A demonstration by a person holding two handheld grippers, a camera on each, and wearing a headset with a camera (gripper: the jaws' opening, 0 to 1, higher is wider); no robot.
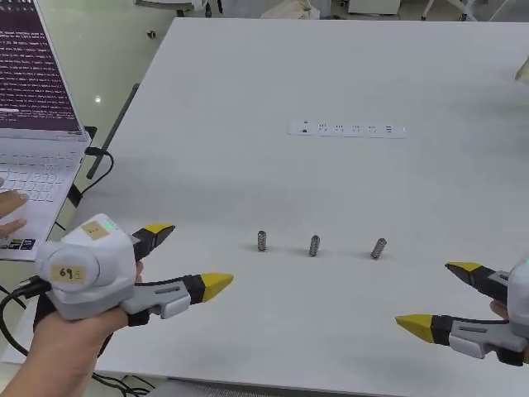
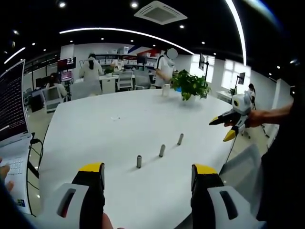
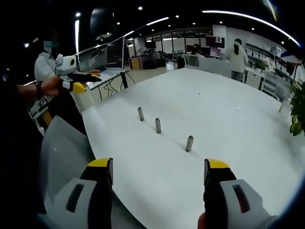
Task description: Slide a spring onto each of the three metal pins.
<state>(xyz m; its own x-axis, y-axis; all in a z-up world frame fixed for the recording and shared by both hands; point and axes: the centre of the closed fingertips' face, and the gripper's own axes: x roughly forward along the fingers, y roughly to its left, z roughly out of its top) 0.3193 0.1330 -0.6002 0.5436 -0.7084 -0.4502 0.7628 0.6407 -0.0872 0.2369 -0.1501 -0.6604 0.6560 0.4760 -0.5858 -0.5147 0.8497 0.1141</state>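
Three small upright metal pieces stand in a row on the white table (image 1: pixel 331 74): the left one (image 1: pixel 262 241), the middle one (image 1: pixel 315 246) and the right one (image 1: pixel 378 248), which leans slightly. Each looks ribbed like a coil; whether a pin is inside is too small to tell. My left gripper (image 1: pixel 188 257) hovers open, to the row's left and nearer me. My right gripper (image 1: pixel 438 295) hovers open at the near right. The left gripper view has the row (image 2: pixel 162 150) ahead of its open gripper (image 2: pixel 147 174). The right gripper view has the row (image 3: pixel 157 125) beyond its open gripper (image 3: pixel 159 171).
An open laptop (image 1: pixel 33 107) sits off the table's left edge with a hand (image 1: pixel 10 211) on its keyboard. A black cable (image 1: pixel 99 161) hangs there. A socket strip (image 1: pixel 347 129) is set into the table farther back. A potted plant (image 2: pixel 190 86) stands at the far end.
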